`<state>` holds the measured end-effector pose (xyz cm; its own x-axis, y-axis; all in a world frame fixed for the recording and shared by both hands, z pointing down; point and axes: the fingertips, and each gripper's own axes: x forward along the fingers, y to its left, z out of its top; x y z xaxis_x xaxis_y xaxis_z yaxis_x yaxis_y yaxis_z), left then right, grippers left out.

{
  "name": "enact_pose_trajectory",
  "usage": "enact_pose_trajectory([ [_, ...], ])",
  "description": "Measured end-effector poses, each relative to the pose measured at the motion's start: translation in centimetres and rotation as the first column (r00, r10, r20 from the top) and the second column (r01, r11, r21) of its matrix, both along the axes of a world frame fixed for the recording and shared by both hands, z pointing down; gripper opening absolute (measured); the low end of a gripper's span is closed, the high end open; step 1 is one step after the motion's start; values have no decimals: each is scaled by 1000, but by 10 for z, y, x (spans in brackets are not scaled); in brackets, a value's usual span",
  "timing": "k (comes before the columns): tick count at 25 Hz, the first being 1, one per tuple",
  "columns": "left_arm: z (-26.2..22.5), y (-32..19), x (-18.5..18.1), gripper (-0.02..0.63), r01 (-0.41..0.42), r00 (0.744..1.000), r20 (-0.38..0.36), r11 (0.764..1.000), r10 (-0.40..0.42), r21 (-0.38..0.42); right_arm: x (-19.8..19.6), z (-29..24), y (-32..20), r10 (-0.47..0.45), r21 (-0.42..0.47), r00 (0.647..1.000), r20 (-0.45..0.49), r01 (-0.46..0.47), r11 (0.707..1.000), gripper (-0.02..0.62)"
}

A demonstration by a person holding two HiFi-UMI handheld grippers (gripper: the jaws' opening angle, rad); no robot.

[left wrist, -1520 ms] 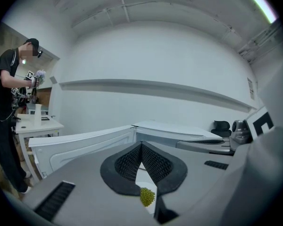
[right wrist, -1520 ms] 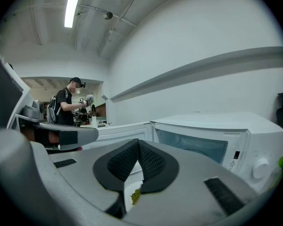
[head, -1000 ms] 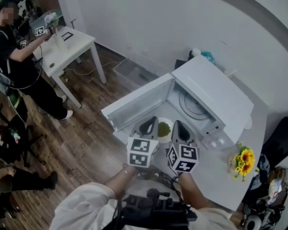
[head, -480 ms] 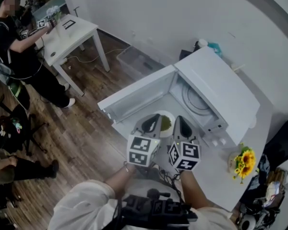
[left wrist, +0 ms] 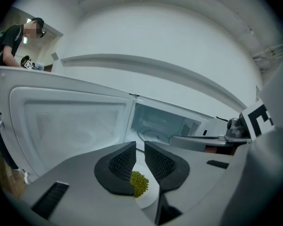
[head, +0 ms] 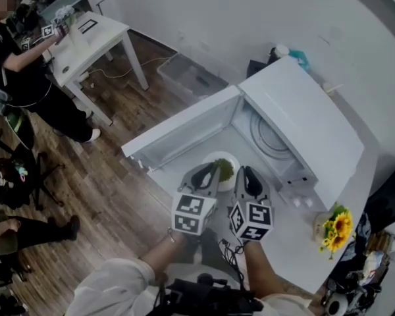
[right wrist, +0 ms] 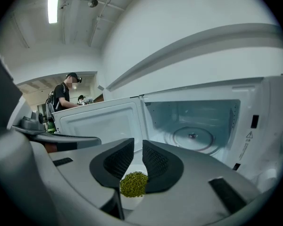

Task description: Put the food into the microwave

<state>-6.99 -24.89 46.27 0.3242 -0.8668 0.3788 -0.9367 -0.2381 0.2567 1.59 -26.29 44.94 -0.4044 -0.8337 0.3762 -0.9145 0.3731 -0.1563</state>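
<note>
Two grippers, left [head: 212, 171] and right [head: 245, 174], with fingers opening and a narrow gap showing, seem to release the plate [head: 216, 157] of green food [head: 225, 170] beneath their tips; next, probably move it ahead into the open microwave [head: 303, 130].

dark wood-plank floor [head: 105, 196] running up to a plain white wall [head: 217, 18]. white side table [head: 95, 41] standing top left w/ a person [head: 20, 78] in black standing at it. clear plastic bin [head: 191, 81] sitting by the wall. sunflowers [head: 334, 228] sitting on a white counter [head: 296, 242]. ceiling strip light [right wrist: 52, 3] glowing.
</note>
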Motion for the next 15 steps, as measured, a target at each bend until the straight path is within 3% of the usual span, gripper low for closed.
enact_pose_trajectory([
  [2, 14, -2, 1, 81, 2, 1000, -6, 1000, -2, -23, 3, 13, -2, 3, -21, 1000, 2, -2, 1000, 84],
  [5, 40, -3, -3, 118, 9, 1000, -8, 998, -9, -66, 8, 34, -5, 15, -47, 1000, -7, -15, 999, 84],
  [9, 79, -2, -8, 172, 23, 1000, -13, 990, -25, -140, 17, 66, -9, 27, -95, 1000, -16, -28, 995, 135],
  [15, 120, -4, -23, 176, 84, 996, -3, 977, -86, -195, 30, 106, -12, 59, -155, 998, -31, -64, 986, 153],
])
